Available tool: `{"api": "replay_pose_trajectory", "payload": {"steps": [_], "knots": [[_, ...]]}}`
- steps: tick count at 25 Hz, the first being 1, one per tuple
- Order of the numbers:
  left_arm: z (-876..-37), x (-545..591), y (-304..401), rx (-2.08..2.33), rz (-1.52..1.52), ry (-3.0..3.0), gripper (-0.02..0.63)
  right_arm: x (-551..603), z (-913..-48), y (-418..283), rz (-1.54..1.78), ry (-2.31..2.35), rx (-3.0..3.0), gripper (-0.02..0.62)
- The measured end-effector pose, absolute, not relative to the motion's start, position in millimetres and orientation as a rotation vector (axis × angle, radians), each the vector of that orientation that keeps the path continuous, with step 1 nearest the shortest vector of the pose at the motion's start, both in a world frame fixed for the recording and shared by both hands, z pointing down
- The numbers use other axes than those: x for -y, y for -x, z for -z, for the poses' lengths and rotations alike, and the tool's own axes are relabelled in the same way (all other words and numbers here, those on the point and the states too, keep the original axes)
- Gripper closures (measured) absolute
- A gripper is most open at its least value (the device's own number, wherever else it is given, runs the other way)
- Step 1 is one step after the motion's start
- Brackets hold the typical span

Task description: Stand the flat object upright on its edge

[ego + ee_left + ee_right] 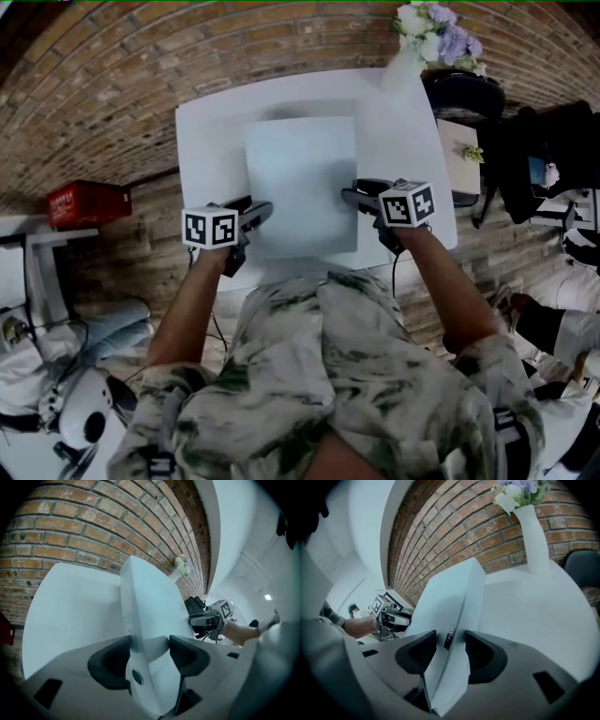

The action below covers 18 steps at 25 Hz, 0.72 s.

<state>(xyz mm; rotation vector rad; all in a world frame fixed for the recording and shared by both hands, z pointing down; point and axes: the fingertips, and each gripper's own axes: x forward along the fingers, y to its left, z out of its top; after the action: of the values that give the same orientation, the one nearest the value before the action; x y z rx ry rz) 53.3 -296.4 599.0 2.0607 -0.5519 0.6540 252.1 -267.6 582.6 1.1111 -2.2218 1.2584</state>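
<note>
The flat object (302, 183) is a thin pale slab over the white table (216, 131). It is tilted up off the tabletop with its broad face toward me. Where its lower edge rests is hidden. My left gripper (255, 214) straddles the slab's left side near its lower corner. In the left gripper view, that gripper (150, 656) has its pads against the slab (150, 602). My right gripper (361, 199) straddles the slab's right side. In the right gripper view, that gripper (450, 651) has both pads on the slab (445, 602).
A white vase (403, 70) with flowers (436, 33) stands at the table's far right corner, by the brick wall. A black chair (464, 94) and a small side table (459, 150) stand to the right. A red box (84, 202) lies on the floor at the left.
</note>
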Motion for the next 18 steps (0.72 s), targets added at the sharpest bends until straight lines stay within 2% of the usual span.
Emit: {"api": "replay_pose_trajectory", "payload": {"steps": [18], "knots": [[-523.2, 413.2, -95.9, 0.734, -0.644, -2.312, 0.337, 395.2, -497.4, -293.3, -0.679, -1.129, 2.412, 0.388]]}}
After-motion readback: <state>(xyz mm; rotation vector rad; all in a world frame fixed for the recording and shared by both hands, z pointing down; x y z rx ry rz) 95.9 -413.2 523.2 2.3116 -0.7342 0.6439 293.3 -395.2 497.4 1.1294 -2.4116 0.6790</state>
